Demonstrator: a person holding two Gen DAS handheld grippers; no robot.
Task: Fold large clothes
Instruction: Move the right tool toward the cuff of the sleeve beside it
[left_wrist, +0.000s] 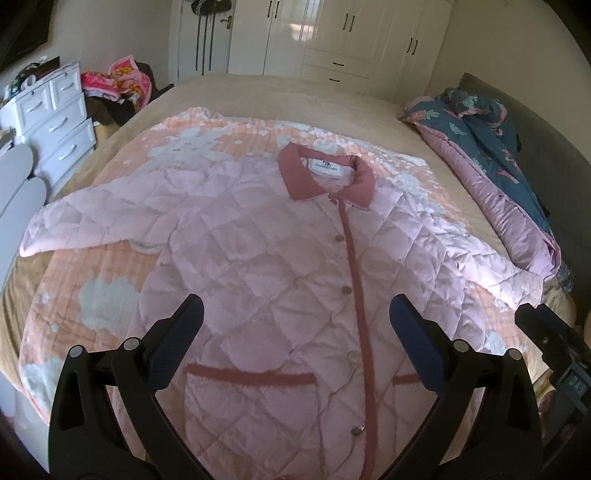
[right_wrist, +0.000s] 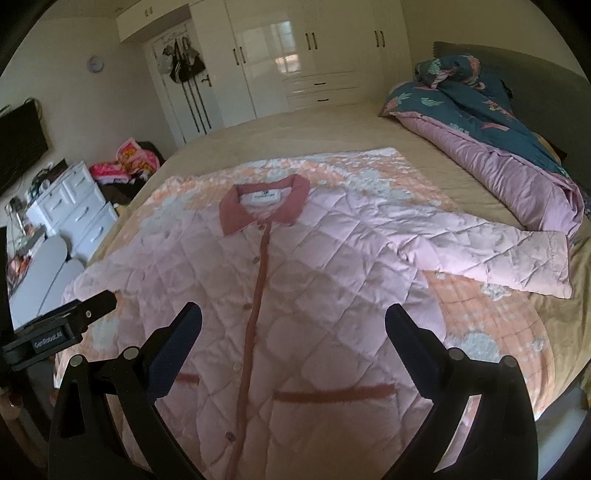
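A pale pink quilted jacket (left_wrist: 266, 258) (right_wrist: 314, 266) with a darker pink collar (left_wrist: 325, 177) (right_wrist: 264, 208), buttoned placket and pocket trims lies flat, front up, on the bed. Both sleeves are spread out sideways, the left sleeve (left_wrist: 99, 221) and the right sleeve (right_wrist: 498, 254). My left gripper (left_wrist: 295, 314) hovers open above the jacket's lower front, holding nothing. My right gripper (right_wrist: 293, 317) is open too, above the same lower front. The other gripper's tip shows at the right edge of the left wrist view and at the left edge of the right wrist view.
An orange-and-white quilt (left_wrist: 92, 295) (right_wrist: 480, 317) lies under the jacket on a beige bed (left_wrist: 295, 96). A rolled dark floral duvet (left_wrist: 491, 155) (right_wrist: 480, 129) sits by the headboard. White drawers (left_wrist: 55, 122) and a clothes pile (left_wrist: 118, 81) stand left; wardrobes (right_wrist: 295, 55) behind.
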